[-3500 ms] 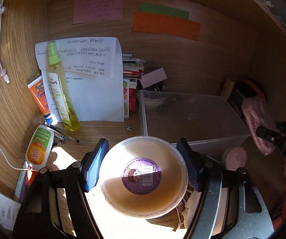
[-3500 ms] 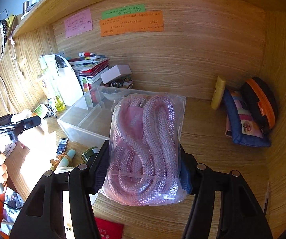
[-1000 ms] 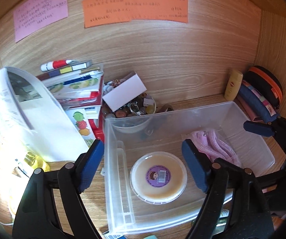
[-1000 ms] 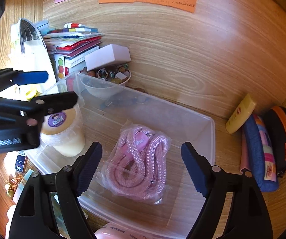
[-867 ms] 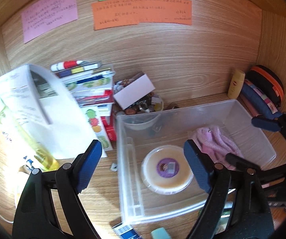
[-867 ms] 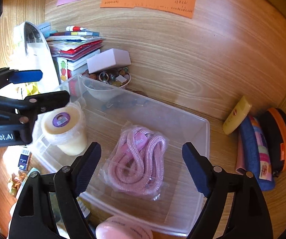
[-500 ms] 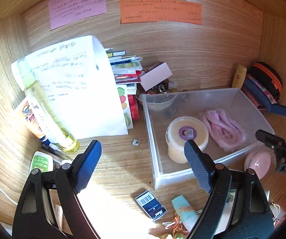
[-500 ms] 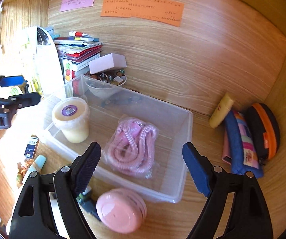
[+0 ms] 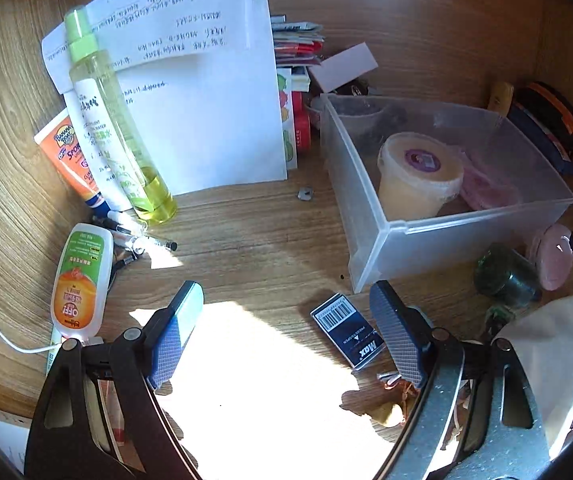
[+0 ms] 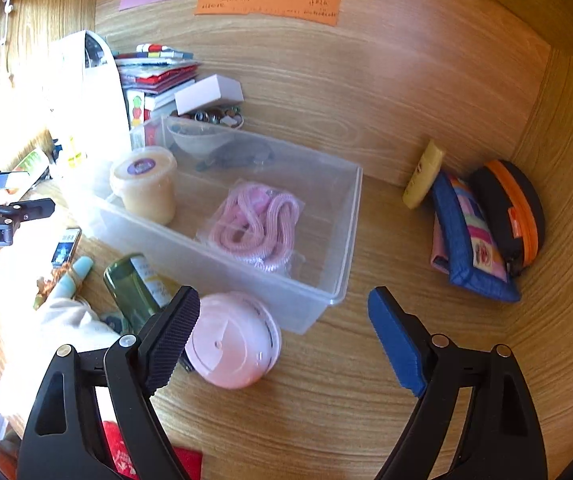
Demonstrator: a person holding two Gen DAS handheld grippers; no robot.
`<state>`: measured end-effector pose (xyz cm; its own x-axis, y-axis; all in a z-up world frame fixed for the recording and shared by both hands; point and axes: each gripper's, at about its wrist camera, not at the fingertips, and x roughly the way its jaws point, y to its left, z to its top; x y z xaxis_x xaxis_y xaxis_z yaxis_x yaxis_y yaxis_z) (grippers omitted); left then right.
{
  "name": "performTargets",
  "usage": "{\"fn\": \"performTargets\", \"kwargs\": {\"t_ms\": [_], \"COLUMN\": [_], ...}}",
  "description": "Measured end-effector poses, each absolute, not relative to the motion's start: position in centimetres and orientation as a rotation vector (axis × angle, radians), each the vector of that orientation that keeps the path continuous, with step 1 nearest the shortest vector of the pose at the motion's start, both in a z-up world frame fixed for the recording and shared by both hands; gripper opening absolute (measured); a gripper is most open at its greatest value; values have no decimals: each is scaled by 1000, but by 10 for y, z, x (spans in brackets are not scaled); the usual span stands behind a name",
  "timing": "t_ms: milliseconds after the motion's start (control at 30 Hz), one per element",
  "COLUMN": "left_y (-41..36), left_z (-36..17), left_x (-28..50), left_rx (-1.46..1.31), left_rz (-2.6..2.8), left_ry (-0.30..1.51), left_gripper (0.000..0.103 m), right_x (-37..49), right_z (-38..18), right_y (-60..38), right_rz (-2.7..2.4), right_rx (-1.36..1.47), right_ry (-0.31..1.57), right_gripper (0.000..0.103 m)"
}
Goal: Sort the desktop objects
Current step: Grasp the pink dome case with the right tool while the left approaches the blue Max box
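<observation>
A clear plastic bin point(image 10: 338, 264) stands on the wooden desk; it also shows in the left wrist view point(image 9: 390, 240). In it stand a cream tub with a purple label point(image 10: 144, 184) point(image 9: 420, 176) and a bagged pink rope point(image 10: 258, 224). My left gripper point(image 9: 286, 332) is open and empty above the sunlit desk, in front of the bin. My right gripper point(image 10: 284, 336) is open and empty in front of the bin's right corner. A pink round case point(image 10: 232, 340) lies by its left finger. A dark blue Max box point(image 9: 348, 330) lies near the left gripper's right finger.
A green glass bottle point(image 10: 138, 284) lies left of the pink case. A yellow spray bottle point(image 9: 114, 120), an orange tube point(image 9: 72, 160), an OFF bottle point(image 9: 80, 276) and pens stand at the left. Papers and books line the back. Pouches point(image 10: 482, 232) lean in the right corner.
Both grippers let go of the tub and the rope in the bin, then drew back and lower. They now hang open in front of the bin.
</observation>
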<state>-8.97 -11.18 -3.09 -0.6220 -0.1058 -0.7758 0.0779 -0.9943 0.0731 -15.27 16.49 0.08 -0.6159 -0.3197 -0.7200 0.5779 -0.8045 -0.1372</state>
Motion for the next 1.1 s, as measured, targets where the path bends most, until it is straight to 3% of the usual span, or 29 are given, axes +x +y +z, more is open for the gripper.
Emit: {"fn": "performTargets", "kwargs": {"t_ms": [633,833,1100], "left_y": [-102,-92,-100], "left_z": [-64,-69,-70], "left_x": [-79,-79,-88], "left_rx": [1465,1474,1484], "left_rz": [-2760,-2794,-2812], "left_ry": [-193,-310,-220], "left_gripper": [86,86,86], "right_x": [-156,-164,-166], "right_z": [-39,-41,-40], "right_y": [147,152,148], "right_rz": [-2264,-2263,-2252], "right_rx": [1118,1153,1139], "right_ry": [475,426,426], "right_gripper": [84,84,79]}}
